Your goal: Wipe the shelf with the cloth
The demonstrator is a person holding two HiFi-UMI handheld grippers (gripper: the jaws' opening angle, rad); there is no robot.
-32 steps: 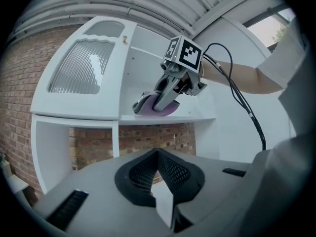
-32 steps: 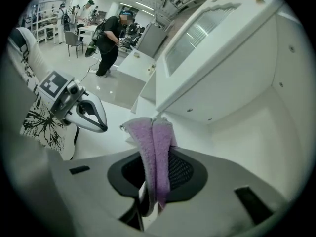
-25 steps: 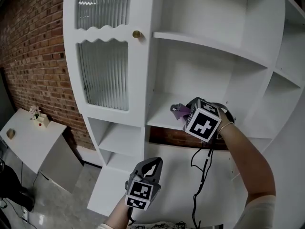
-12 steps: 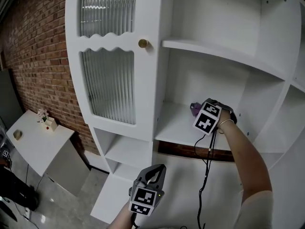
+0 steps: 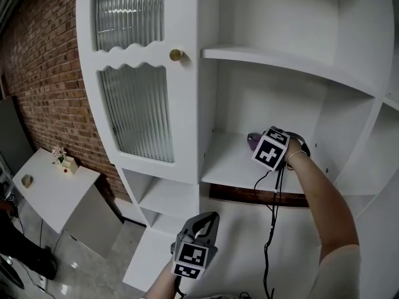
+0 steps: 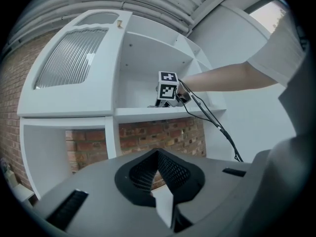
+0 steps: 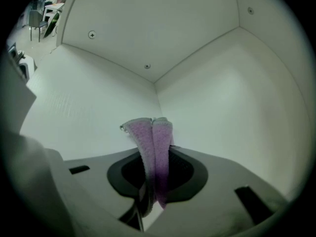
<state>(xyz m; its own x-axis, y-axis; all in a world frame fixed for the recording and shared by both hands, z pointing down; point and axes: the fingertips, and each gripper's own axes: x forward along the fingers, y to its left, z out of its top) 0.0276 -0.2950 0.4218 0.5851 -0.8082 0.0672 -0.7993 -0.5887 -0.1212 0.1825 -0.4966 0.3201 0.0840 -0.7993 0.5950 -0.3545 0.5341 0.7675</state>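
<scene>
My right gripper (image 5: pixel 260 141) reaches into the middle bay of the white shelf unit, low over the shelf board (image 5: pixel 234 164). It is shut on a folded purple cloth (image 7: pixel 153 149), whose end sticks out past the jaws toward the bay's back corner; a bit of the cloth (image 5: pixel 252 140) shows in the head view. My left gripper (image 5: pixel 204 223) hangs low in front of the unit, shut with nothing in it. In the left gripper view the right gripper (image 6: pixel 167 90) appears on that same shelf (image 6: pixel 163 111).
A ribbed-glass cabinet door (image 5: pixel 137 111) with a brass knob (image 5: pixel 176 55) stands left of the bay. Another shelf (image 5: pixel 287 61) lies above. A black cable (image 5: pixel 273 217) hangs from the right gripper. A brick wall (image 5: pixel 43 92) and a small white table (image 5: pixel 50 185) are at left.
The right gripper has pushed deeper into the bay with the cloth over the last second. The left gripper has stayed low in front of the unit.
</scene>
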